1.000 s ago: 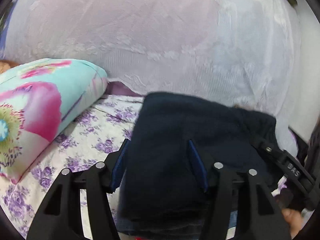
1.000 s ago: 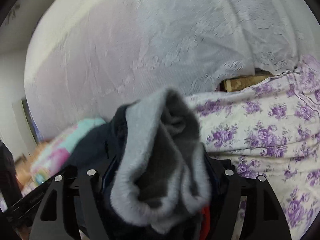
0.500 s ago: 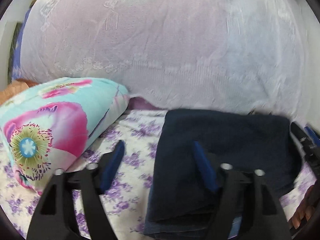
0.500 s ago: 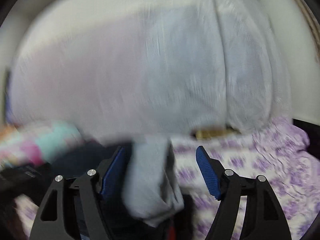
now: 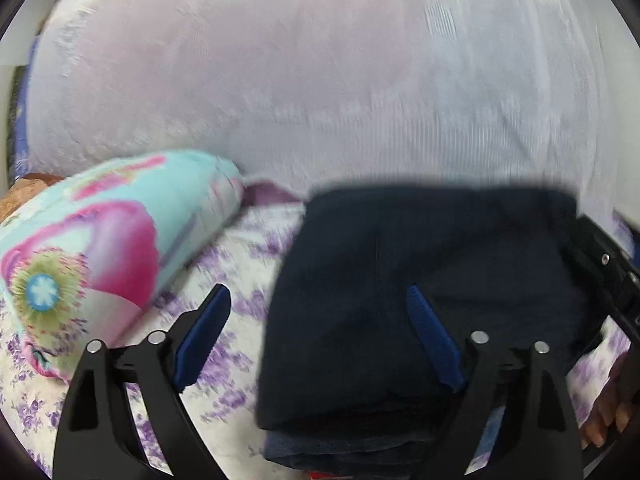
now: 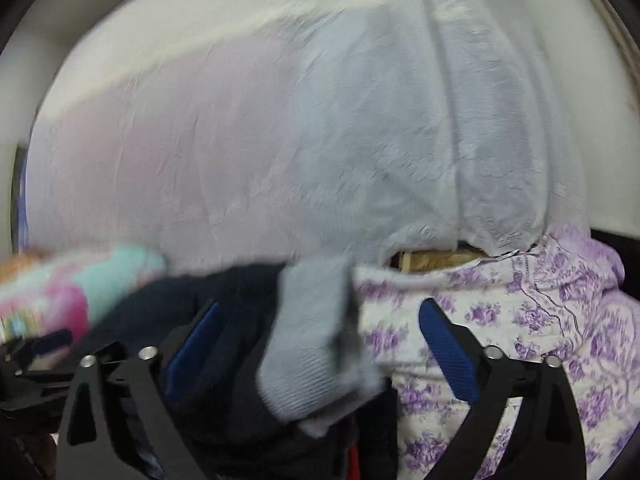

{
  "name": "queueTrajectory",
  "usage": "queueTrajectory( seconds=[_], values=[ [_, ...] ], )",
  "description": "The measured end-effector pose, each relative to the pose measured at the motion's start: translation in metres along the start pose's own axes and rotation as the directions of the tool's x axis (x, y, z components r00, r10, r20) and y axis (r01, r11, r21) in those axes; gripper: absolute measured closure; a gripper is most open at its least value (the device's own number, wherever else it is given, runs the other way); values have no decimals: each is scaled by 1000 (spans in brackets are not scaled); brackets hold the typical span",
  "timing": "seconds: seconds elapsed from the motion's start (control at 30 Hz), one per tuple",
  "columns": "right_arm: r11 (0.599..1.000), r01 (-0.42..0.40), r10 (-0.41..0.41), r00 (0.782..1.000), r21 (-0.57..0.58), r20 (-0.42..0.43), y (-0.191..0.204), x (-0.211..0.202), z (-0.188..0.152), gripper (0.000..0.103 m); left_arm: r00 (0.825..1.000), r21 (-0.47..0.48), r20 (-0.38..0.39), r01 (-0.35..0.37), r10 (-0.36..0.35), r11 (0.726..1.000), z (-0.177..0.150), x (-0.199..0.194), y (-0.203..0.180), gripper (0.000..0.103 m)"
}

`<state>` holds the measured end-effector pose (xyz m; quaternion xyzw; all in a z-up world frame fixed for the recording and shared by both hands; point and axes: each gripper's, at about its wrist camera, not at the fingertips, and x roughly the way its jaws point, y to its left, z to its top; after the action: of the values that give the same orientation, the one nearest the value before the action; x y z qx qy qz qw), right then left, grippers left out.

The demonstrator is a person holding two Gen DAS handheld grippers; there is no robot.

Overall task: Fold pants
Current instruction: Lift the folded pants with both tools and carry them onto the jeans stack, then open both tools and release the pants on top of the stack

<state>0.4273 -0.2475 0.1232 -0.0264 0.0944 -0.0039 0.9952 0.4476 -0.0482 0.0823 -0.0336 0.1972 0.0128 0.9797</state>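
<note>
resting folded on the flowered sheet (image 5: 224, 364), the dark pants (image 5: 400, 280) lie free while your left gripper (image 5: 318, 334) and right gripper (image 6: 320, 346) have just been opening their jaws wide.

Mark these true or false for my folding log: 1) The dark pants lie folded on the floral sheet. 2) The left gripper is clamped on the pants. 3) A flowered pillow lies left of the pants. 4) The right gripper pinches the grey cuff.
1) True: the dark pants lie folded on the floral sheet.
2) False: the left gripper is open, its jaws just widened.
3) True: the flowered pillow lies left.
4) False: the right gripper is open; the grey cuff sits loose between its jaws.
</note>
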Motion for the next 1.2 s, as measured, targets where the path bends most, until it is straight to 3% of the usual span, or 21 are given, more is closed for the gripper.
queueTrajectory(
  seconds=[0.07, 0.2, 0.27, 0.37, 0.67, 0.87, 1.0, 1.2],
  values=[
    [999, -8, 5, 998, -35, -67, 5, 19, -17, 4, 999, -11, 33, -33, 33, 999, -4, 0, 1, 10],
    [986, -84, 98, 991, 146, -95, -19, 15, -12, 4, 1000, -31, 28, 7, -6, 999, 1, -9, 6, 9],
    [984, -63, 66, 998, 169, -16, -23, -6, -9, 4, 999, -50, 24, 22, -20, 999, 0, -16, 10, 9],
    [992, -30, 23, 998, 126, 60, -17, -39, -8, 4, 999, -32, 31, 20, -19, 999, -8, -33, 12, 8],
    [998, -27, 27, 1000, -52, 5, 29, -113, -46, 4, 998, 94, 29, -56, 53, 994, -50, -108, 3, 5],
    [1000, 8, -8, 1000, -13, -3, 26, -166, -56, 4, 995, 53, 15, -102, 101, 993, -71, -161, 16, 5],
    [998, -19, 19, 1000, 52, 10, 19, -193, -68, 4, 994, 14, 12, -104, 104, 994, -81, -186, 23, 5],
    [1000, -22, 22, 999, 16, 27, 26, -200, -80, 4, 995, 77, 29, -95, 93, 992, -98, -195, 20, 5]
  ],
)
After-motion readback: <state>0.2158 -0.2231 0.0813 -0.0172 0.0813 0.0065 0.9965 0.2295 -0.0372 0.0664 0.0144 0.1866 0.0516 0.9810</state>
